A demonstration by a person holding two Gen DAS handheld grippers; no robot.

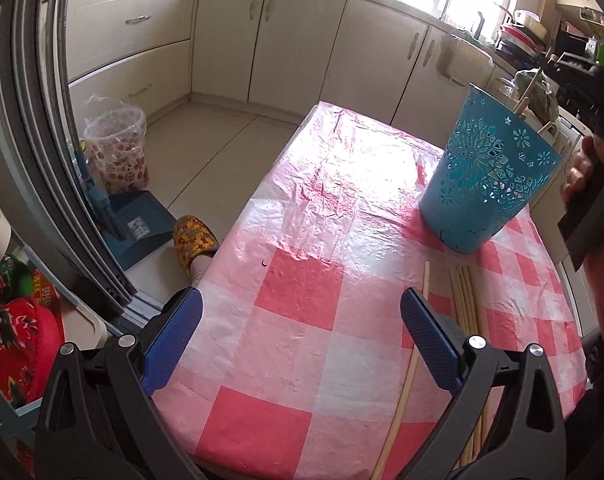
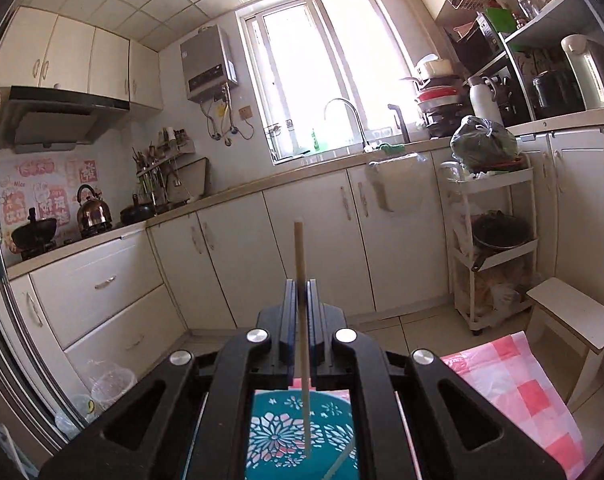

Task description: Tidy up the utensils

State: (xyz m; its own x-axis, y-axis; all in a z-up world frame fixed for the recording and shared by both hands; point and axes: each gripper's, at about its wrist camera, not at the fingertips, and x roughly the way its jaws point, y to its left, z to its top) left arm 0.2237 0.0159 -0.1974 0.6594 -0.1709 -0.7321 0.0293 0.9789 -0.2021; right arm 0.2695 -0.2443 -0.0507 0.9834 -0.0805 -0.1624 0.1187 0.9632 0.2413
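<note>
A teal cut-out utensil holder (image 1: 482,176) stands on the far right of the red-checked table (image 1: 302,288), with chopstick ends poking out of its top. My left gripper (image 1: 302,328) hangs wide open over the table's near part with nothing between its fingers. A loose chopstick (image 1: 412,364) runs beside its right finger, and a bundle of chopsticks (image 1: 466,300) lies just right of that. My right gripper (image 2: 300,284) points almost level above the holder (image 2: 302,436). A chopstick (image 2: 300,256) stands upright between its jaws, lower tip inside the holder. Thin dark gaps show on both sides of it.
A person's hand (image 1: 582,172) holds the right gripper beside the holder. A lined bin (image 1: 117,152), a blue dustpan (image 1: 141,228) and a slippered foot (image 1: 193,236) are on the floor left of the table. A white cart (image 2: 494,240) and stool (image 2: 574,312) stand beyond.
</note>
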